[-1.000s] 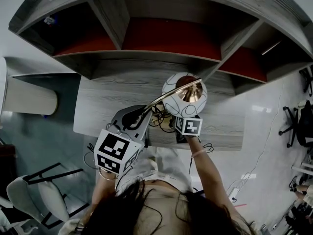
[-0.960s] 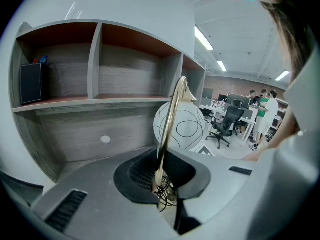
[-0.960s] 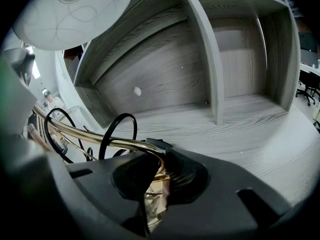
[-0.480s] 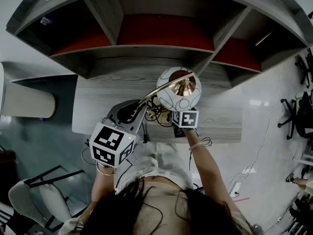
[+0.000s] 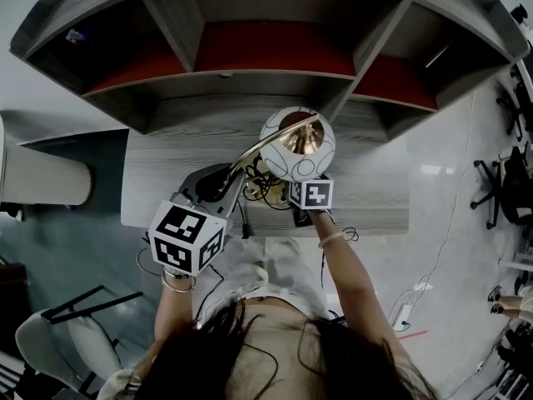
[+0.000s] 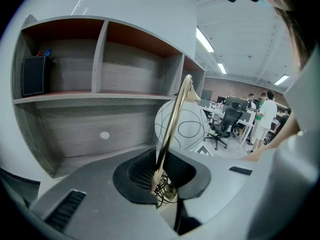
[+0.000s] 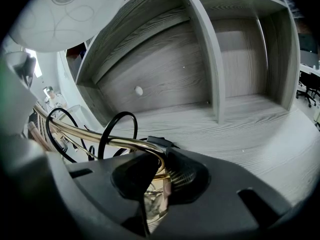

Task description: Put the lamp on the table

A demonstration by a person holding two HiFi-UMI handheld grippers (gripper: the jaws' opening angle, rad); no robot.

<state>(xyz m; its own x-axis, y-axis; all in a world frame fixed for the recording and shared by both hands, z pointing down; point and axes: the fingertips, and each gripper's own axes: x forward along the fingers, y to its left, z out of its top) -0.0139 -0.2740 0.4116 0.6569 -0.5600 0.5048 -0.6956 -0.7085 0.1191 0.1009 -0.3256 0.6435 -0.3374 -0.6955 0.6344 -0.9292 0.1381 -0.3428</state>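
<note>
While my left hand-held gripper [image 6: 160,183] and right hand-held gripper [image 7: 157,178] each clamp its curved brass tubing, the lamp with white line-patterned globe shade [image 5: 297,144] hangs above the grey wood-grain surface [image 5: 166,173].

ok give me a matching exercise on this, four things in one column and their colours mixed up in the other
Column one:
1. lamp shade
2. lamp stem
3. cable
4. shelf back panel

Column two:
a. red
b. black
c. brass gold
d. white with dark looping lines

Pairs: 1-d, 2-c, 3-b, 4-a
</note>
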